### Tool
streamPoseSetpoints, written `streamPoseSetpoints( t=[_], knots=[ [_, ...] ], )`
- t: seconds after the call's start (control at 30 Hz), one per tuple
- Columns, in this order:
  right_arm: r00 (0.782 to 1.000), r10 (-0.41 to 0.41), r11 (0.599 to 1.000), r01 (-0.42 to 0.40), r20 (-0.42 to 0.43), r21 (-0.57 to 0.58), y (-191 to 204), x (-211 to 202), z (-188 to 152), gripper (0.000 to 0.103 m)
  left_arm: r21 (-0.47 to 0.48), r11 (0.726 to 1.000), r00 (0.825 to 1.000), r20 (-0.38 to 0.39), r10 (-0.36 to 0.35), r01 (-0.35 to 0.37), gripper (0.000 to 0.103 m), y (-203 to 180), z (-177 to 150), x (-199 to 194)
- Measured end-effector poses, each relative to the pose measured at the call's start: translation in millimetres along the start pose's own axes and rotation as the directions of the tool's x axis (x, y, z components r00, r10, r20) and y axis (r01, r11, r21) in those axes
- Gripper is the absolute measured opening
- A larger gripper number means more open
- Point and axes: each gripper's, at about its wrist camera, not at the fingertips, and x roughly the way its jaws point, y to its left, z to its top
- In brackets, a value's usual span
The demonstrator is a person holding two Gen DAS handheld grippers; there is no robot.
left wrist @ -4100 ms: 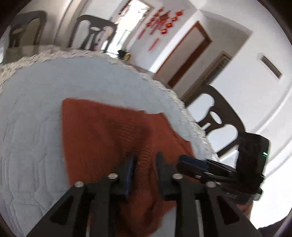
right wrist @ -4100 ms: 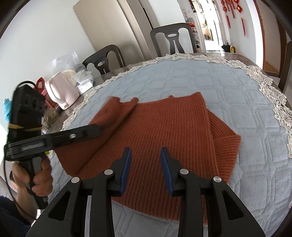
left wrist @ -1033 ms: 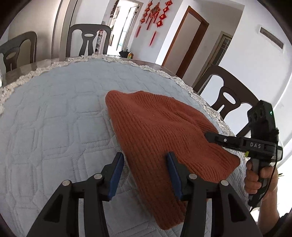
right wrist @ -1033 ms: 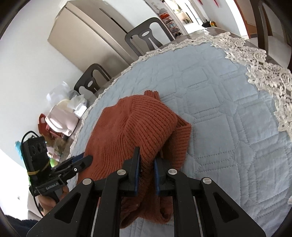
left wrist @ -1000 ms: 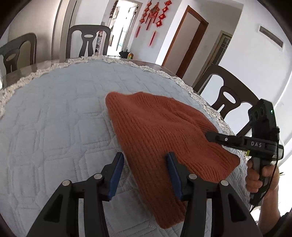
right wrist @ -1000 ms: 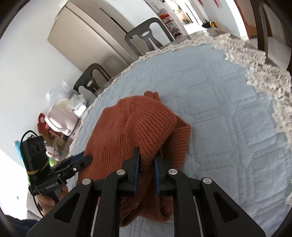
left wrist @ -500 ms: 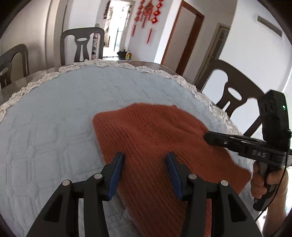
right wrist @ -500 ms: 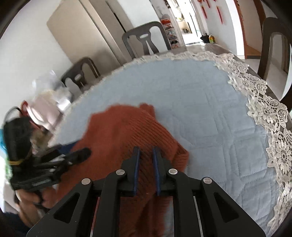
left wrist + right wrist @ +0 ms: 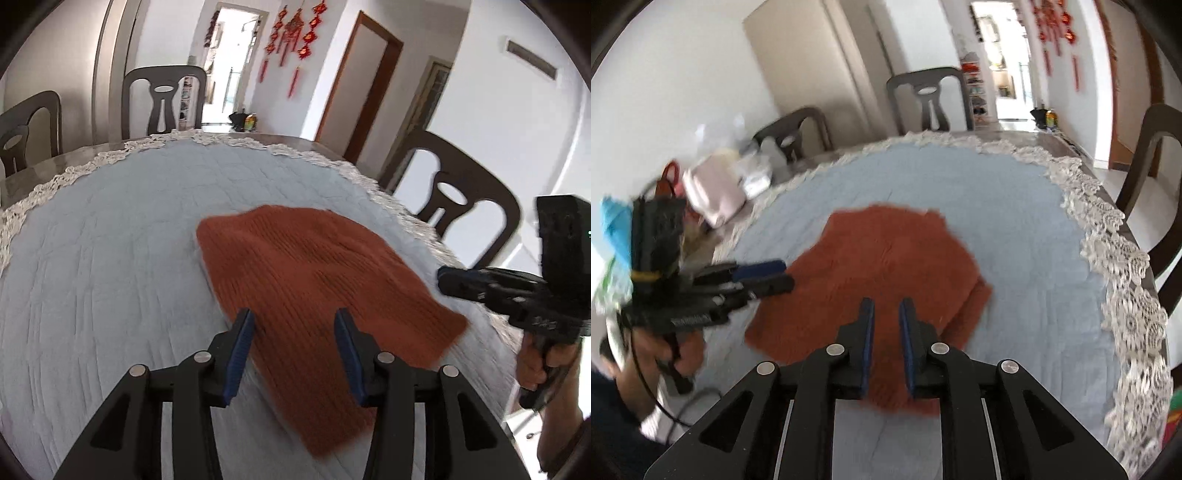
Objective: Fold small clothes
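Left wrist view is showing the left gripper (image 9: 293,332) hanging over the near part of a rust-orange knitted sweater (image 9: 314,280), its blue-padded jaws standing partly spread after just closing a little, with nothing pinched between them. Folded into a compact bundle, the sweater is lying on the pale blue quilted cloth (image 9: 103,258) covering the tabletop, toward the right side, near the lace trim. At the right edge, the right gripper (image 9: 448,282) is pointing at the sweater's side, gripped by a hand (image 9: 543,363).

Right wrist view is blurred; the right gripper (image 9: 886,314) is hovering above the sweater (image 9: 890,258) with its jaws close together yet showing a narrow gap, empty, no knit caught between them. The left gripper (image 9: 779,275) is reaching in from the left at the sweater's edge.

Judging from the layers, the main folds seem to be done and both tools are letting the bundle lie. A likely next move is tidying the loose corner sticking out at the right, which calls for a light pinch on that flap only, without dragging the stack
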Motion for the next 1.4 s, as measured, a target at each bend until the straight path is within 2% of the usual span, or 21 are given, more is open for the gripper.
streamPoseSetpoints(
  t=[0.1,0.2,0.4,0.47,0.57,0.63,0.7,0.8,1.0,1.1,1.17,1.4],
  knots=[
    [0.998,-0.036,0.999,0.037,-0.054,0.005,-5.8,14.4,-13.1,0.011,0.01,1.0,0.999,-0.03,0.012,-0.011,0.044,-5.3,-16.2,-1.6],
    [0.999,-0.022,0.999,0.023,-0.031,0.03,-11.9,13.3,-16.2,0.011,0.015,0.999,0.999,-0.044,0.031,-0.03,0.044,-6.5,-25.2,5.2],
    [0.999,-0.025,0.999,0.025,-0.021,0.028,-6.0,4.4,-9.5,0.011,-0.013,1.0,0.999,-0.046,0.012,-0.012,0.044,-2.3,-26.3,1.6],
    [0.999,-0.024,0.999,0.023,0.022,0.029,-2.8,-1.2,-2.6,0.011,-0.023,1.0,1.0,-0.027,0.002,-0.003,0.044,-0.1,-21.4,-5.4],
    [0.999,-0.024,0.999,0.022,0.048,0.036,-2.3,4.9,6.8,0.011,-0.012,0.999,0.999,0.014,0.037,-0.037,0.044,-1.2,-3.4,-6.4],
    [0.999,-0.02,0.999,0.018,0.045,0.044,-4.8,16.9,10.1,0.011,-0.014,0.999,0.998,0.026,0.05,-0.049,0.044,-0.4,9.1,1.2],
    [0.999,-0.046,0.997,0.046,-0.003,0.059,-9.8,32.3,8.2,0.011,-0.008,0.998,0.998,0.019,0.058,-0.057,0.044,0.7,16.3,13.7],
    [1.0,-0.026,0.997,0.025,0.008,0.076,-13.0,31.1,7.5,0.011,-0.009,0.997,0.997,-0.027,0.07,-0.07,0.044,3.9,12.2,32.9],
    [0.997,-0.038,0.996,0.032,0.061,0.088,-16.3,24.0,21.8,0.011,0.01,0.996,0.996,0.016,0.086,-0.086,0.044,-4.8,20.5,22.3],
    [0.997,-0.045,0.994,0.039,0.058,0.1,-21.5,30.1,24.2,0.011,0.021,0.994,0.994,0.006,0.108,-0.109,0.043,-8.9,21.0,29.8],
    [0.998,-0.063,0.993,0.06,0.024,0.105,-23.4,39.9,21.1,0.011,0.032,0.99,0.99,-0.007,0.138,-0.138,0.043,-8.4,19.4,36.0],
    [0.998,-0.06,0.992,0.056,0.03,0.109,-27.6,40.1,13.7,0.011,0.036,0.989,0.989,0.005,0.146,-0.146,0.044,-8.0,15.2,37.8]
  ],
)
